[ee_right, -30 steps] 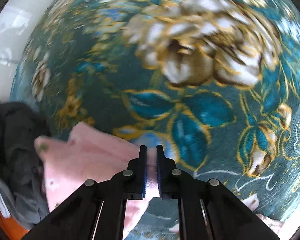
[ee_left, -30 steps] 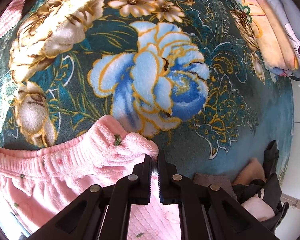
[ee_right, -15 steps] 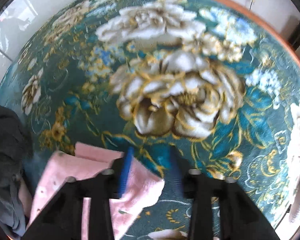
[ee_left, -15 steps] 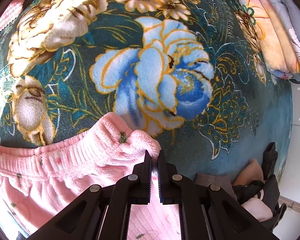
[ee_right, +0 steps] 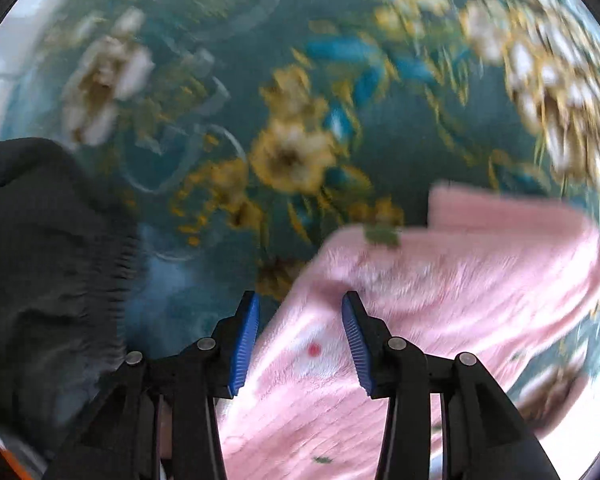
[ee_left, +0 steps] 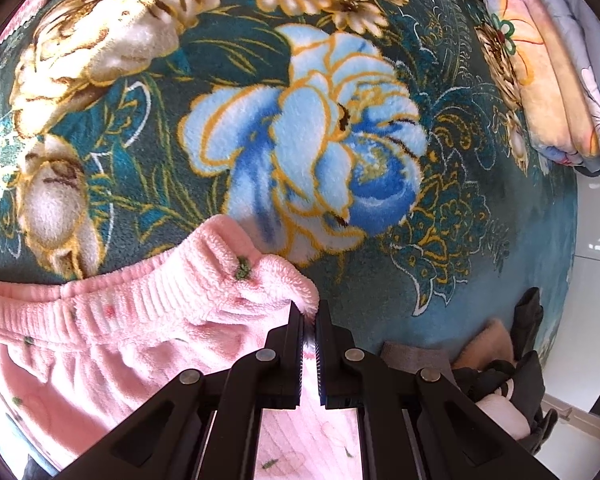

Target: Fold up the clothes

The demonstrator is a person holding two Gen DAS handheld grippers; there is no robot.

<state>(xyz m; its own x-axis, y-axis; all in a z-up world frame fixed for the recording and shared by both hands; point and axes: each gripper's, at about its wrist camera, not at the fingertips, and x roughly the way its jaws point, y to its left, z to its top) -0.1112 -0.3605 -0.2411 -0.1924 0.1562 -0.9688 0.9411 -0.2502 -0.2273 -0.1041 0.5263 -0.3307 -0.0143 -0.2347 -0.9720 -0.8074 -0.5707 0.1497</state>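
In the left wrist view, the left tongs [ee_left: 309, 320] are pointing steeply down and are clenched on the corner of the pink trousers [ee_left: 148, 320], at the end of the ribbed waistband. The fluffy pink fabric is bunching up just in front of the fingertips, and the waistband is running off to the left edge of the view. More of the pink cloth is showing below, between the tong arms. The trousers are lying on a teal blanket [ee_left: 460, 288] with large blue and cream flowers. At the upper right, a stack of folded bedding [ee_left: 548, 80] is sitting near the blanket's edge. At the lower right, a heap of dark and beige clothes [ee_left: 512, 368] is lying beside the trousers, just past the right tong arm.

In the right wrist view, everything beyond the tongs is smeared with motion blur. The right tongs [ee_right: 300, 320] are released, their blue pads [ee_right: 244, 340] standing apart and gripping nothing. Part of the pink trousers [ee_right: 460, 280] is lying beneath and between the parted fingers, spreading to the right across the teal blanket [ee_right: 340, 100]; whether the pads are touching the cloth I cannot tell. A dark garment [ee_right: 48, 248] is filling the left side, just beside the left finger.
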